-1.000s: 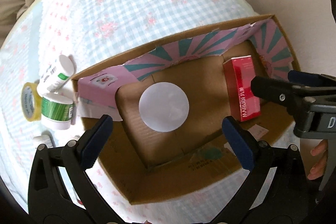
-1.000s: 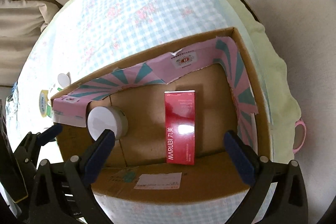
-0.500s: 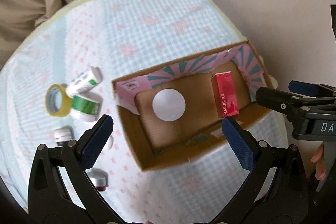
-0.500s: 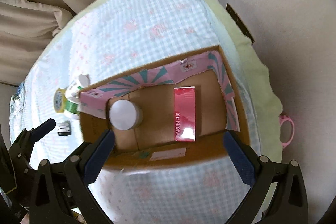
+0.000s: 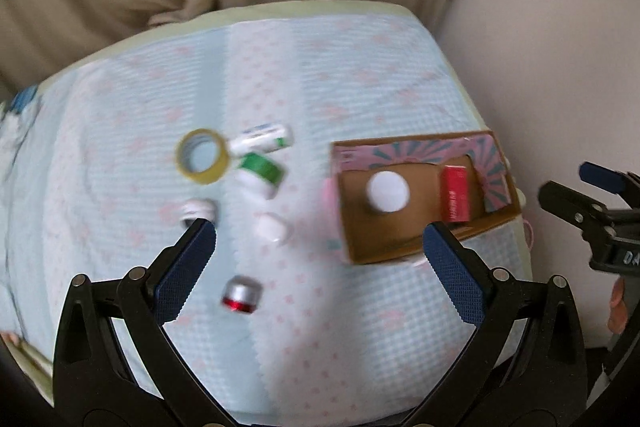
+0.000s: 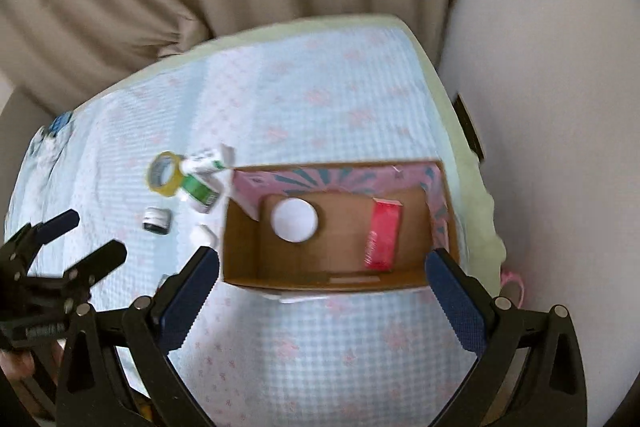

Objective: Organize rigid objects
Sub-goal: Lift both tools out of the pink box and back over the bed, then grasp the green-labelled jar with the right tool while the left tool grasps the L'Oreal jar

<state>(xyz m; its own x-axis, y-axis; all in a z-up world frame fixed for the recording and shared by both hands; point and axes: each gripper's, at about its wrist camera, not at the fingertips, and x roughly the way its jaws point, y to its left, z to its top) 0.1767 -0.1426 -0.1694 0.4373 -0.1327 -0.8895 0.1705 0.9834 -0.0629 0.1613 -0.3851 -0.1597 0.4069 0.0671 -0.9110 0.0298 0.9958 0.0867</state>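
Cardboard box [image 6: 240,259] holds two items; left gripper [image 5: 320,247] and right gripper [image 6: 322,277] both wide open, empty. Next: grab red-banded jar [image 5: 241,294], lower centre.

Open cardboard box [image 6: 240,239] w/ white jar [image 6: 295,219], red carton [image 6: 383,233] inside.

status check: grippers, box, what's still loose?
Left gripper and right gripper open, empty, high over the bed. Cardboard box holds white-lidded jar, red carton. Tape roll, several small containers outside.
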